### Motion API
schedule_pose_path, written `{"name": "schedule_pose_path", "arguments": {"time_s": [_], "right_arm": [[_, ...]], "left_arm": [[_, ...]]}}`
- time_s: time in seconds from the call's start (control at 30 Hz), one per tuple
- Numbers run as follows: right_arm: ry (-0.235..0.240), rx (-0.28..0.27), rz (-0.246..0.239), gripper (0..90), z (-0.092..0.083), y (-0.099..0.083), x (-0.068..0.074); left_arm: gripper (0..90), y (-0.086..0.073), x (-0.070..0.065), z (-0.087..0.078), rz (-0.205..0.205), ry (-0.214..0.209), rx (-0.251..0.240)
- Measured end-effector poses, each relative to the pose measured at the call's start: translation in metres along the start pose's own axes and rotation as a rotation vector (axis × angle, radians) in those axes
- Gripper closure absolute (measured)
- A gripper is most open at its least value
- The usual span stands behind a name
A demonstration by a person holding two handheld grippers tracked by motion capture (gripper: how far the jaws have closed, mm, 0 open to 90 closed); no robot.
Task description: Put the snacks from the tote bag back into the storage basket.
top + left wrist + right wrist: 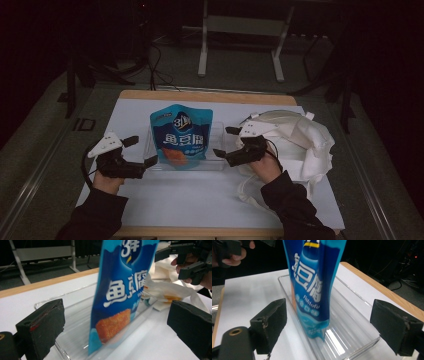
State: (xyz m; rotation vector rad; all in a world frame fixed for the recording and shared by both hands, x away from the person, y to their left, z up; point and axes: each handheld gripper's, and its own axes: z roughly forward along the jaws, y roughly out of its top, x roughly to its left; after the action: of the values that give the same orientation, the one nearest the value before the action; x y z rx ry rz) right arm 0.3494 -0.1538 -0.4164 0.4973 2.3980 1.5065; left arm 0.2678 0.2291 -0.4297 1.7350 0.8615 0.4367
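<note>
A blue snack pouch (181,136) with white characters and a fried-piece picture stands upright in a clear plastic tray (216,159) at the table's middle. The pouch (120,295) rises between the jaws in the left gripper view, its foot inside the tray (72,327). My left gripper (141,150) sits open just left of the tray, empty. My right gripper (226,141) is open at the tray's right end, empty. In the right gripper view the pouch (312,285) stands in the tray (352,322), ahead of the spread jaws.
A white cloth bag (300,142) lies crumpled at the table's right, behind my right hand. The white table top (200,195) has a wooden far edge (200,95). A metal stand (240,30) and cables are on the dark floor beyond.
</note>
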Motion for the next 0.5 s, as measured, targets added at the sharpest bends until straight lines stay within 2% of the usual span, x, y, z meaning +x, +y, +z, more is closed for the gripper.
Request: {"name": "schedule_pose_path", "arguments": {"time_s": [0.13, 0.27, 0.37, 0.4, 0.43, 0.5], "right_arm": [[-0.007, -0.009, -0.002, 14.0, -0.006, -0.005, 0.005], [-0.003, -0.026, -0.001, 14.0, -0.017, -0.007, 0.011], [-0.003, -0.030, -0.004, 14.0, -0.023, -0.008, 0.014], [-0.006, -0.036, -0.007, 14.0, -0.026, -0.009, 0.016], [0.003, -0.044, 0.003, 14.0, -0.033, -0.011, 0.018], [-0.002, -0.052, 0.003, 14.0, -0.038, -0.013, 0.021]], "left_arm": [[1.8, -0.006, -0.009, -0.005, 0.012, 0.008, -0.003], [1.8, -0.008, -0.022, -0.010, 0.016, -0.010, -0.029], [1.8, -0.008, -0.030, -0.011, 0.037, -0.020, -0.024], [1.8, -0.006, -0.039, -0.011, 0.066, -0.033, -0.023], [1.8, -0.005, -0.042, -0.012, 0.077, -0.039, -0.018], [1.8, -0.004, -0.048, -0.012, 0.086, -0.056, -0.026]]}}
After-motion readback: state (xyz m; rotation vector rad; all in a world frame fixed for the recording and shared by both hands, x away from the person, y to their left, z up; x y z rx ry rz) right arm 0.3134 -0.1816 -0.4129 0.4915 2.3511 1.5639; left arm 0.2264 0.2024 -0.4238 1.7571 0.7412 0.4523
